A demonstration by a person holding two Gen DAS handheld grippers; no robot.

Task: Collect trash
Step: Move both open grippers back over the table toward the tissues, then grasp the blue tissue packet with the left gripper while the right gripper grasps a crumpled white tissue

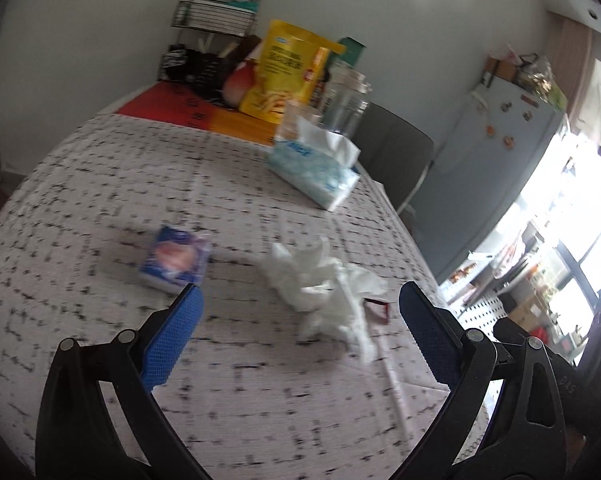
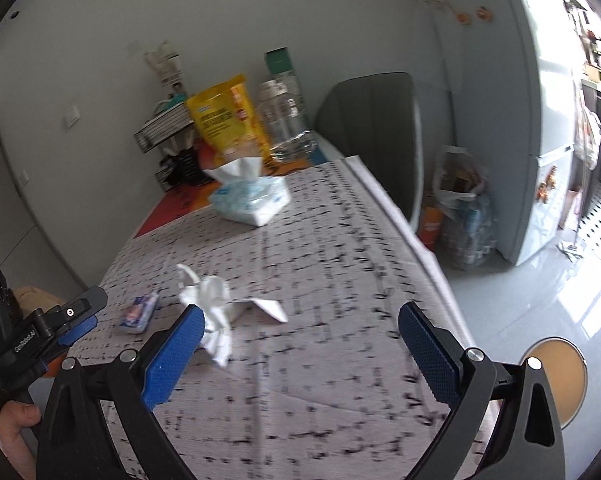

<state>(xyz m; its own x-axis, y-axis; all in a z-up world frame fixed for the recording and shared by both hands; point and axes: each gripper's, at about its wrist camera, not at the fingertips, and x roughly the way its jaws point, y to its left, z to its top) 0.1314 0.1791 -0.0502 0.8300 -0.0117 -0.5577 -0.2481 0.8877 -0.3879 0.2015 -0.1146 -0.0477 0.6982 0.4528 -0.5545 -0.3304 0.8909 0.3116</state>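
Lying in a soft, crinkled heap on the desk [image 1: 100, 168], whose woven cloth carries a broken black grid, the crumpled white tissue [image 1: 320, 280] is the thing to watch. Just left of it sits a small glossy blue packet [image 1: 176, 258]; touching its right edge is a flat red scrap [image 1: 378, 310]. Beyond it rests a puffy plastic tissue pack [image 1: 314, 170]. The left tongs [image 1: 300, 306] hover above the tissue, blue ribbed pads wide apart. The right tongs [image 2: 300, 326] also hang spread, the tissue by their left pad.
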